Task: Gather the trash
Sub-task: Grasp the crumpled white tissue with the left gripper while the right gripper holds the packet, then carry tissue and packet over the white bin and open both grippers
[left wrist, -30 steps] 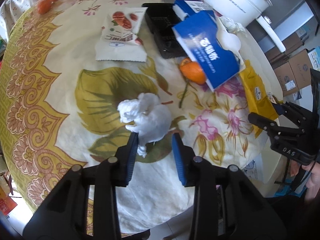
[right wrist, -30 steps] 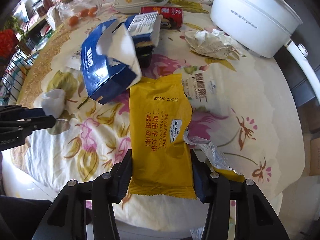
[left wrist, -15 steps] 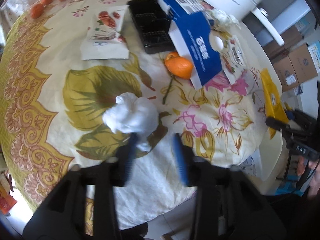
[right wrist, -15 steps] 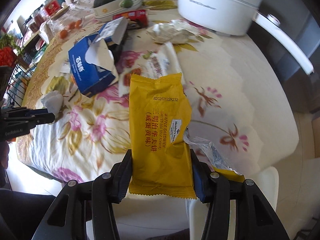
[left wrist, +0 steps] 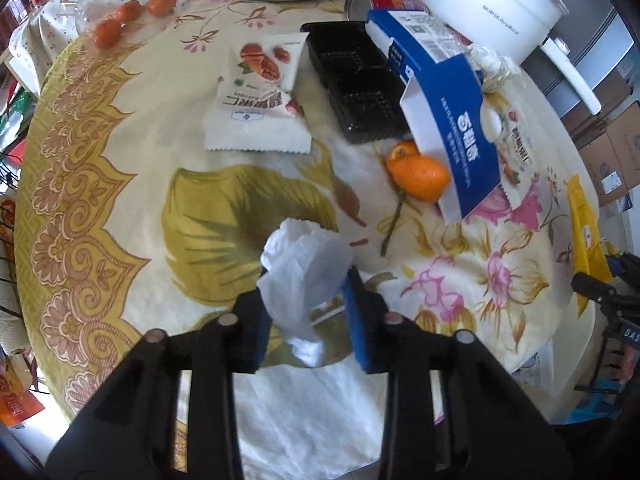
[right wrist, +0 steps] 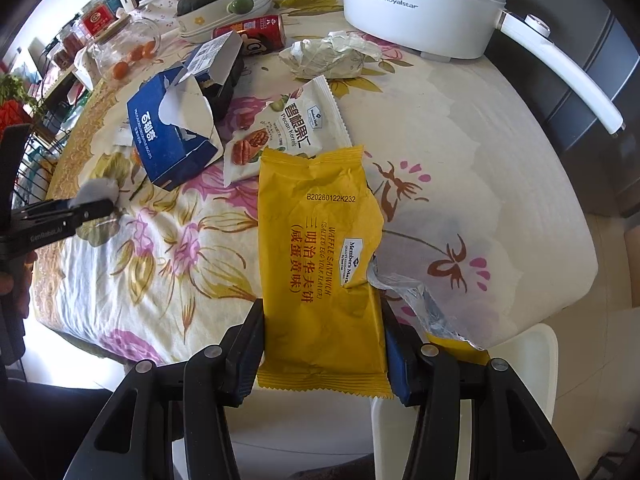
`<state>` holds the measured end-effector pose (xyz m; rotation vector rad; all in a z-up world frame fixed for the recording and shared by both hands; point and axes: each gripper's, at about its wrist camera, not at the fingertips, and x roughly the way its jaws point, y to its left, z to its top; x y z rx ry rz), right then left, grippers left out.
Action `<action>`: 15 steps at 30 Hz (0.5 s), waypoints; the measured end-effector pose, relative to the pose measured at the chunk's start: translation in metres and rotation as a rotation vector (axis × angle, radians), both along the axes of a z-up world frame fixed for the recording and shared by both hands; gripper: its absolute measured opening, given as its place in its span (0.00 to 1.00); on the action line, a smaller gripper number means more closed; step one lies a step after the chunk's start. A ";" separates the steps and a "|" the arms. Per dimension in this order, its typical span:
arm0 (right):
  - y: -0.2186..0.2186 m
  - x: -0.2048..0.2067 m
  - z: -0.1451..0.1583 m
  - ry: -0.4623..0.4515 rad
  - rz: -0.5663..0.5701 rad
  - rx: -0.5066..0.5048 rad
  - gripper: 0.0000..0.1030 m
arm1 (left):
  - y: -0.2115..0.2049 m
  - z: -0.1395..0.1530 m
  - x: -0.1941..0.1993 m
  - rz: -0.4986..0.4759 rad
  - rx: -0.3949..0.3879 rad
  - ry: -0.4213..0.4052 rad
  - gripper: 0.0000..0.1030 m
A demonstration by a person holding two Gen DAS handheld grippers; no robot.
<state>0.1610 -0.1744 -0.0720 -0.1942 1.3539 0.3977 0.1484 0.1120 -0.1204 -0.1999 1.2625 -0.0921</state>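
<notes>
Left wrist view shows the left gripper (left wrist: 306,312) clamped on a crumpled white tissue wad (left wrist: 306,268), held just above the floral-clothed worktop (left wrist: 120,184) near its front edge. Beyond that edge, the right gripper (right wrist: 324,344) pinches a flat yellow foil snack wrapper (right wrist: 320,256) by its sides. Either could slip: the soft wad may compress and slide out, and the slick wrapper's torn silver flap (right wrist: 416,300) could snag.
</notes>
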 end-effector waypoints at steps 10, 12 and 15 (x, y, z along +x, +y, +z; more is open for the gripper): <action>-0.014 -0.004 0.003 -0.008 -0.003 -0.008 0.52 | -0.036 0.025 -0.016 -0.148 -0.043 -0.055 0.29; -0.021 -0.006 0.004 -0.008 -0.013 -0.010 0.52 | -0.042 0.026 -0.015 -0.173 -0.042 -0.054 0.29; -0.035 -0.007 0.006 -0.011 -0.035 -0.015 0.52 | -0.061 0.028 -0.020 -0.206 -0.046 -0.056 0.29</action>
